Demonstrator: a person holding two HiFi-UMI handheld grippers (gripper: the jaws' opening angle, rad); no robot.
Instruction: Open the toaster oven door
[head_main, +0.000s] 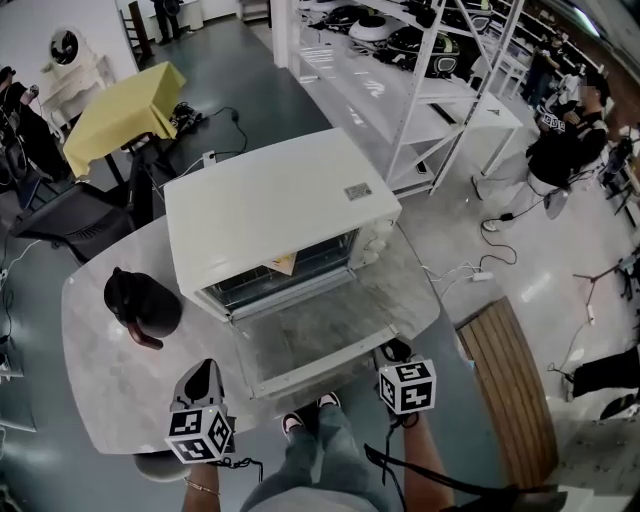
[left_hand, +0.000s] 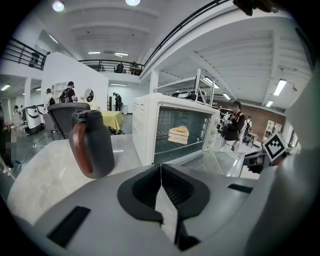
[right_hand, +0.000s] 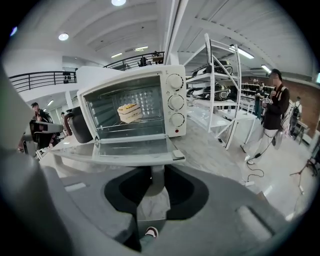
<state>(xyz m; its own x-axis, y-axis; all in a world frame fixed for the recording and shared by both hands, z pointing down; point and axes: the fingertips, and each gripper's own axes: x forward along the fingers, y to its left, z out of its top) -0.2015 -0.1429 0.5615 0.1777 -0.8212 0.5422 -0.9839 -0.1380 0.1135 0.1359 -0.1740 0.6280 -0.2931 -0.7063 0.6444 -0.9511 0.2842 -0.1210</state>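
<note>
Note left gripper pinched shut on nothing, right gripper slightly parted, empty. Toaster oven door just ahead of both, lying flat: likely done. Draw back level, clear of door edge and jug ahead-left.

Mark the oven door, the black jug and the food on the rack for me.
oven door (head_main: 312, 342), head view, middle of the lowered glass panel.
black jug (head_main: 138, 297), head view, top of its body.
food (right_hand: 129, 113), right gripper view, its front face.
</note>
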